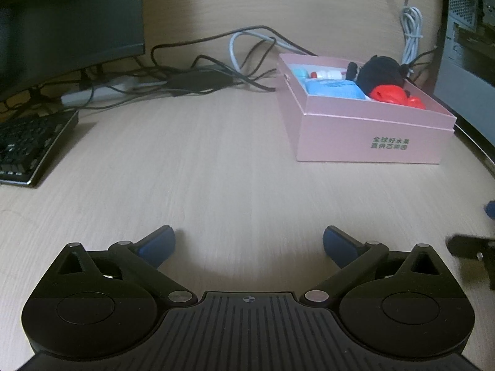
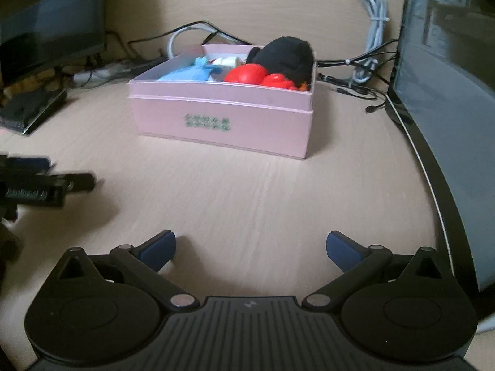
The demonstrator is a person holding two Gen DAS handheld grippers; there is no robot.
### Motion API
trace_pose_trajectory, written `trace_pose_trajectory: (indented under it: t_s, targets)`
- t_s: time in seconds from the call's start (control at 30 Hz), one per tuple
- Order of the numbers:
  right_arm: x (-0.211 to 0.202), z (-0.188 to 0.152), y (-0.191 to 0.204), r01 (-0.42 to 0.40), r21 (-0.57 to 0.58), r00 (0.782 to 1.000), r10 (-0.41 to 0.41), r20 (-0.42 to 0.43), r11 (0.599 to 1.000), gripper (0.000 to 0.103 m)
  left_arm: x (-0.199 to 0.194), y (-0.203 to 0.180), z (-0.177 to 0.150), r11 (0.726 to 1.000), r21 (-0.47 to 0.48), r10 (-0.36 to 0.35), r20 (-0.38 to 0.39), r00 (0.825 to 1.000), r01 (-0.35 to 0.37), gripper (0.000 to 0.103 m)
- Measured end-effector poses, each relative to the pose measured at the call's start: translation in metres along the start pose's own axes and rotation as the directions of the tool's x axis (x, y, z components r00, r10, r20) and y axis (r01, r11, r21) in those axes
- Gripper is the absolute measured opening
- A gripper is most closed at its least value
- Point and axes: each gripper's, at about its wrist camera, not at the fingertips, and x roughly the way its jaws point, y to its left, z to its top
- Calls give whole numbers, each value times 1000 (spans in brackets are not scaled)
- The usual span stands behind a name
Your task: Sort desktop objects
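Observation:
A pink box (image 1: 368, 134) (image 2: 222, 117) stands on the wooden desk. It holds a black plush toy (image 1: 382, 71) (image 2: 286, 54), a red object (image 1: 393, 94) (image 2: 247, 74), a blue pack (image 1: 335, 88) (image 2: 185, 74) and a small white bottle (image 1: 328, 74). My left gripper (image 1: 249, 244) is open and empty, low over bare desk to the front left of the box. My right gripper (image 2: 250, 247) is open and empty, in front of the box. The left gripper shows at the left edge of the right wrist view (image 2: 37, 182), blurred.
A monitor (image 1: 62, 21) and a keyboard (image 1: 27, 145) are at the left. Tangled cables and a power strip (image 1: 96, 94) lie behind. A coiled white cable (image 1: 411, 31) and a computer case (image 2: 448, 92) stand at the right.

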Motion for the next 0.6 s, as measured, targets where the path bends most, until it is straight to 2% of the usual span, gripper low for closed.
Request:
trace_pose_trajectory:
  t_s: [0.13, 0.3, 0.6]
  targets:
    - [4, 1, 2, -13, -16, 1000, 14, 27, 1000, 103, 0, 1, 0, 1000, 0, -2, 1, 1000, 2, 103]
    - [12, 4, 1, -71, -69, 995, 75, 65, 995, 103, -1, 0, 0, 1000, 0, -2, 1, 1000, 2, 103]
    - [15, 7, 1, -85, -81, 994, 90, 64, 993, 103, -1, -1, 0, 1000, -1, 0, 2, 1000, 0, 103]
